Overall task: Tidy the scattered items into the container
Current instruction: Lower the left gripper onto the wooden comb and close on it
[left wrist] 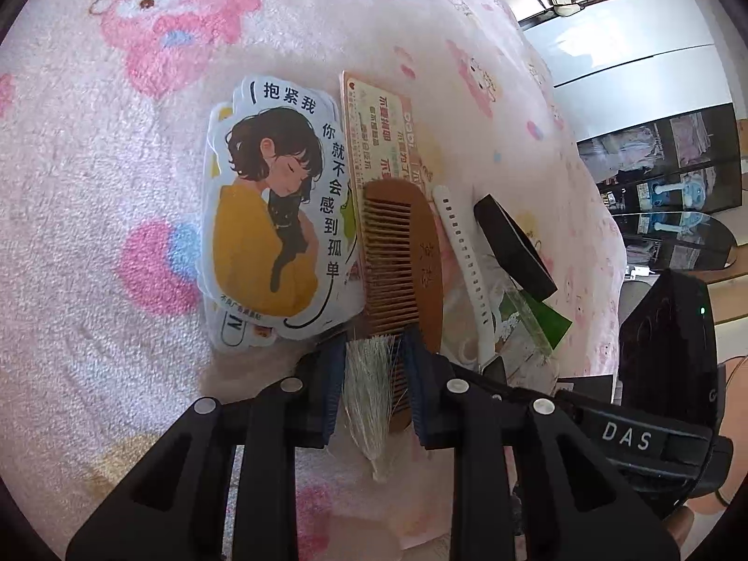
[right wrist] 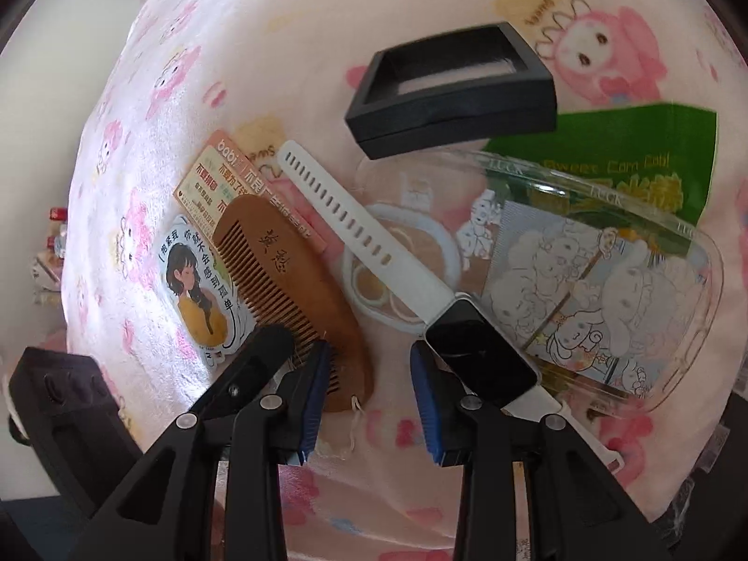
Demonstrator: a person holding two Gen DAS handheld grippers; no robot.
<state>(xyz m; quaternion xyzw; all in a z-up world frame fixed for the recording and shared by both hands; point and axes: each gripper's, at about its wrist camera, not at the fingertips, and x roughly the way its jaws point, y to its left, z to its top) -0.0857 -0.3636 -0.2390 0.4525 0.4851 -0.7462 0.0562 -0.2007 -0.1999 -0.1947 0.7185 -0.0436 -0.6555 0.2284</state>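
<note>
On the pink cartoon blanket (left wrist: 93, 187) lies a brown wooden comb (left wrist: 402, 252), its white tassel (left wrist: 369, 388) folded back toward me. My left gripper (left wrist: 374, 367) stands open over the comb's near end, with the tassel and comb end between the blue pads. The right pad overlaps the comb's spine. In the right wrist view the comb (right wrist: 290, 276) sits left of a white-strapped watch (right wrist: 481, 360). My right gripper (right wrist: 371, 397) is open above bare blanket, its right finger beside the watch face. A clear plastic case (right wrist: 692, 327) holding picture cards lies to the right.
A girl-and-cat sticker (left wrist: 271, 215) and an orange printed card (left wrist: 374, 121) lie left of the comb. A black square box (right wrist: 453, 89) and a green packet (right wrist: 607, 145) sit beyond the watch. The blanket's edge drops off toward furniture (left wrist: 654, 70) on the right.
</note>
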